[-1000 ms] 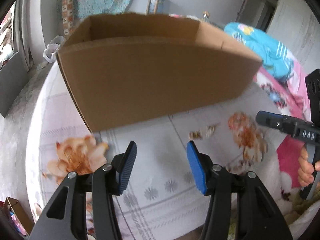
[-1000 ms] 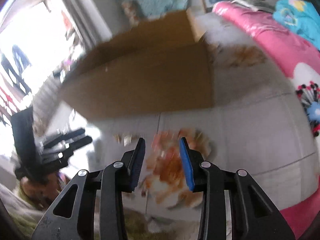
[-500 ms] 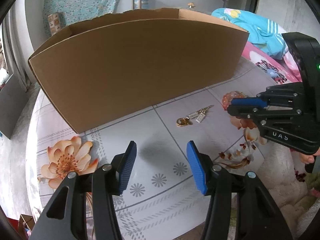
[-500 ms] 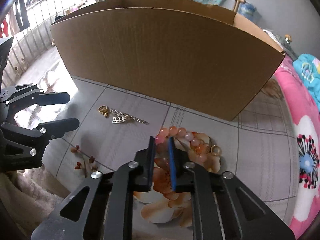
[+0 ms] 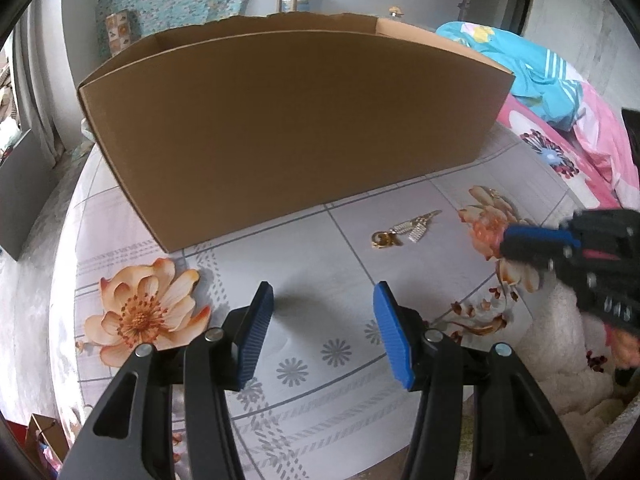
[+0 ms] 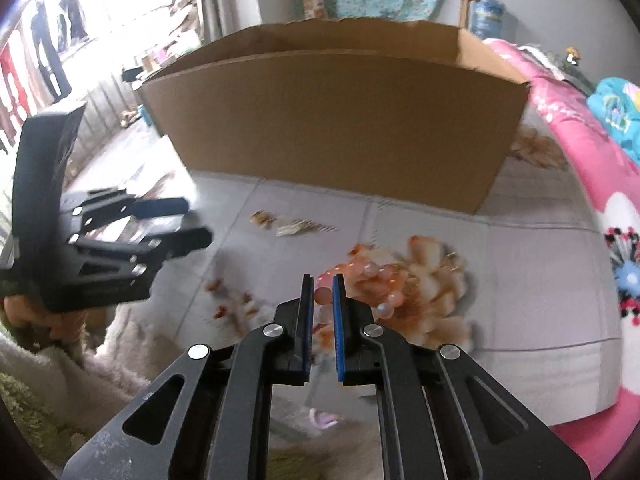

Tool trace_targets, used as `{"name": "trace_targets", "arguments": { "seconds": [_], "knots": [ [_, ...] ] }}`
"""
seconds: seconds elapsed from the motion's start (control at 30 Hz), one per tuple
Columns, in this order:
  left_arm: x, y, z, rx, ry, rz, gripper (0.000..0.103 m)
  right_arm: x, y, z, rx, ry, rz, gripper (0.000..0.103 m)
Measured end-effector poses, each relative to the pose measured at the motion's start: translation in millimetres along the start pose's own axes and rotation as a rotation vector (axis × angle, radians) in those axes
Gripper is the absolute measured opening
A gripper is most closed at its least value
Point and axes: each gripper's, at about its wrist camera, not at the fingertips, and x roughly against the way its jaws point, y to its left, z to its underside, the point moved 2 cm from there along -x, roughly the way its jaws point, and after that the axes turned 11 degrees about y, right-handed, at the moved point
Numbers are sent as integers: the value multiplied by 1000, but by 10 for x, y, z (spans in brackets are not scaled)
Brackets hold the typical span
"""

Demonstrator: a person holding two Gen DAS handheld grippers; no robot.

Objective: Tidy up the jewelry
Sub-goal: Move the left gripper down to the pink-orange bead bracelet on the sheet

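A peach bead bracelet [image 6: 376,276] lies on an orange flower printed on the tablecloth. My right gripper [image 6: 322,294] is shut on its near beads, which show between the blue pads. The left wrist view has this gripper [image 5: 532,236] at the right edge, blurred, with the beads [image 5: 486,232] at its tip. A gold chain with a clasp [image 5: 404,230] lies loose in front of the box, also blurred as the chain [image 6: 292,224] in the right wrist view. My left gripper [image 5: 323,312] hovers open over bare cloth, holding nothing; it appears as the left gripper [image 6: 184,220] on the left.
A large open cardboard box [image 5: 288,128] stands across the back of the table [image 5: 320,264]; the same box [image 6: 340,120] fills the right wrist view. Pink and blue bedding [image 5: 560,92] lies to the right. A fluffy white cloth [image 5: 560,352] covers the near right.
The right gripper's jaws closed from wide apart onto the bead bracelet, and the hand shifted sideways, blurring its view. The left gripper kept its opening and barely moved.
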Motion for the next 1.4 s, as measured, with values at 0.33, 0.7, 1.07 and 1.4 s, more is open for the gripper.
{"name": "trace_targets", "arguments": {
  "seconds": [0.33, 0.7, 1.07, 1.4],
  "knots": [
    [72, 18, 55, 13, -2, -22, 51, -161, 275, 17, 82, 23, -40, 9],
    [149, -224, -39, -61, -39, 27, 51, 69, -402, -53, -142, -27, -53, 18],
    [-14, -844, -166, -247, -39, 49, 51, -135, -454, -104, -93, 33, 26, 16],
    [-164, -907, -156, -285, 0, -28, 51, -142, -405, -113, -38, 49, 101, 12]
  ]
}}
